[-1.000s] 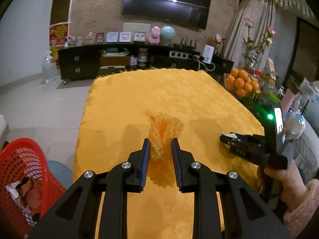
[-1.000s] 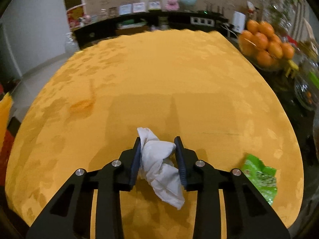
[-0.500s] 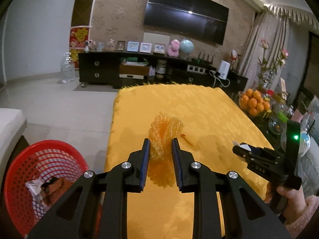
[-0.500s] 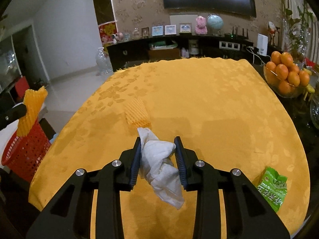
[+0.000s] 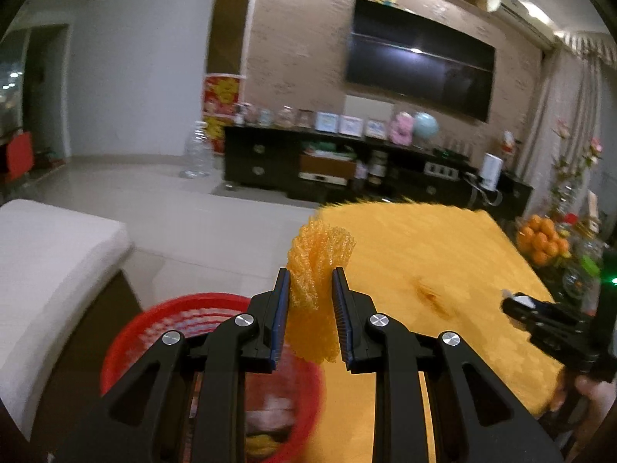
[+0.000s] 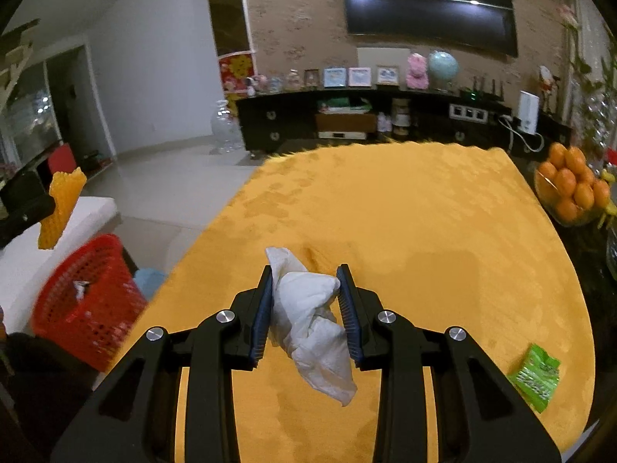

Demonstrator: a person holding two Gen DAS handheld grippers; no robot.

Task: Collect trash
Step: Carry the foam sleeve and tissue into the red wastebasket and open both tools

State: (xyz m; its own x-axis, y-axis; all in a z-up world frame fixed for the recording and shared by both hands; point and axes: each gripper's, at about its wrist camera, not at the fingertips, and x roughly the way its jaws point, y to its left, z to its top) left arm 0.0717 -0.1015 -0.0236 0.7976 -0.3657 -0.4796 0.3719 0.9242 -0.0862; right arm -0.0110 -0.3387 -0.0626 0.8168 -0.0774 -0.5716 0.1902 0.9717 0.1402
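An orange foam net (image 5: 312,289) is clamped between the pads of the left gripper (image 5: 310,281), held in the air w/ its lower end hanging over the rim of a red basket (image 5: 127,332) on the floor beside the table. Some wrappers can be made out inside the basket, blurred. In the right wrist view the same net (image 6: 61,208) is seen at far left, above the basket (image 6: 85,301).

A crumpled white tissue (image 6: 308,316) is gripped by the right gripper (image 6: 304,281), jaws closed on it, above a table covered w/ a yellow cloth (image 6: 405,212). The tissue's tail hangs down below the fingers. A green snack packet (image 6: 534,376) is left lying on the cloth near the table's right edge, well apart from the tissue. A bowl of oranges (image 6: 572,189) is placed off the table's far right corner. A TV (image 6: 424,4) is mounted on the back wall above a dark cabinet (image 6: 347,115).
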